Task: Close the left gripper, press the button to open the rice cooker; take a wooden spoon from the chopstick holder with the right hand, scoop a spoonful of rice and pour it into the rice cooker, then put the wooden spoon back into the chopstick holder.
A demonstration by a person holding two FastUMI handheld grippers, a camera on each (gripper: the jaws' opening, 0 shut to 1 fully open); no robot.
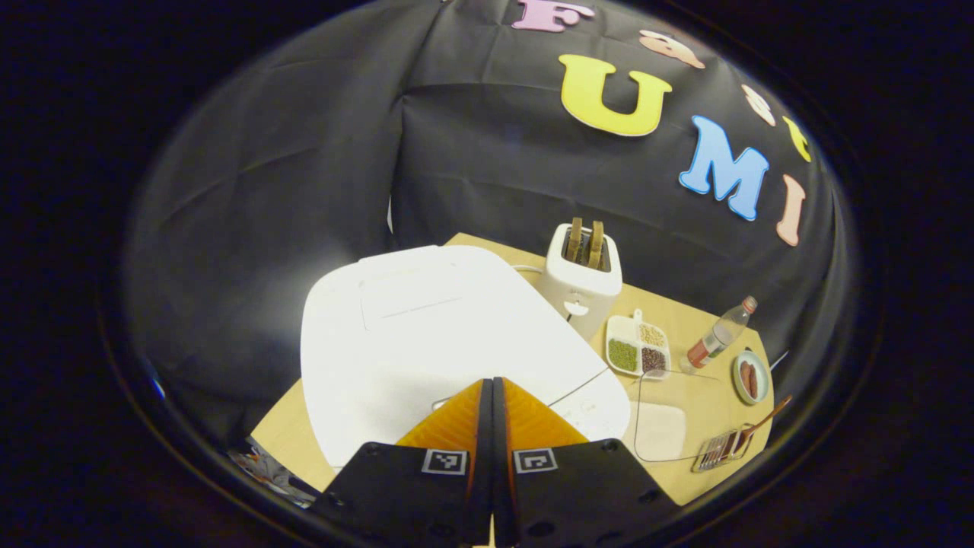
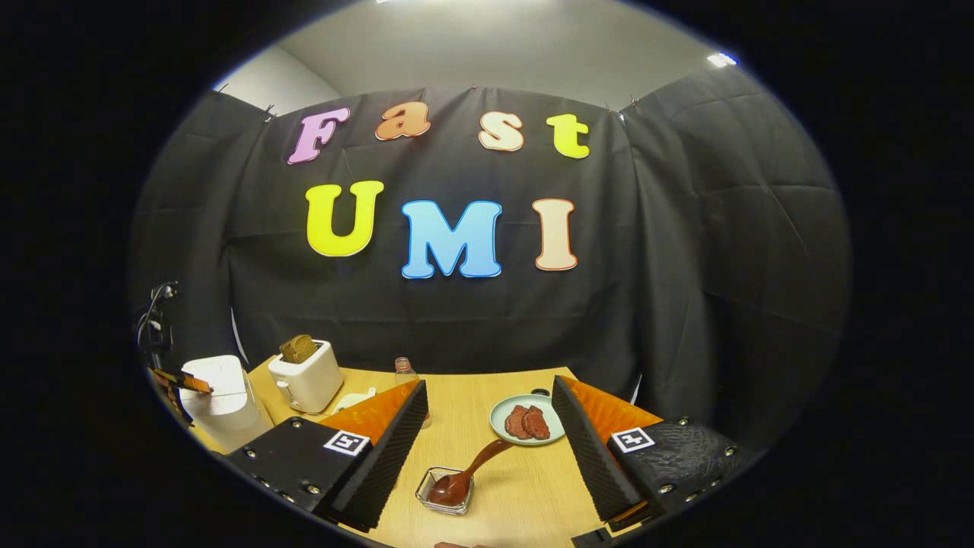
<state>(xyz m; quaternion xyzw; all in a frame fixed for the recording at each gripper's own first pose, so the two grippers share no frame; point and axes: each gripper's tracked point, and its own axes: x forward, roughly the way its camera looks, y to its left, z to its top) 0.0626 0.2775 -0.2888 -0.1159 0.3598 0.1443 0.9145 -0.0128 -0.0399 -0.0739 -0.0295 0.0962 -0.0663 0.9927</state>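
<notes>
The white rice cooker point(image 1: 426, 335) stands with its lid down in the left gripper view. My left gripper point(image 1: 491, 384) is shut with nothing between its fingers, its tips over the front edge of the lid; whether they touch I cannot tell. A wooden spoon point(image 2: 466, 473) leans in the small wire chopstick holder point(image 2: 444, 491) on the table. My right gripper point(image 2: 488, 392) is open above and around that spot, well clear of the spoon. A clear box of rice point(image 1: 660, 430) sits right of the cooker, beside the holder point(image 1: 719, 450). The cooker point(image 2: 226, 411) also appears far left in the right gripper view.
A white toaster point(image 1: 582, 281) with bread stands behind the cooker. A divided dish of beans point(image 1: 638, 346), a bottle point(image 1: 719, 339) and a plate of sausage slices point(image 2: 526, 420) lie on the wooden table point(image 2: 525, 487). Black cloth walls close the back and sides.
</notes>
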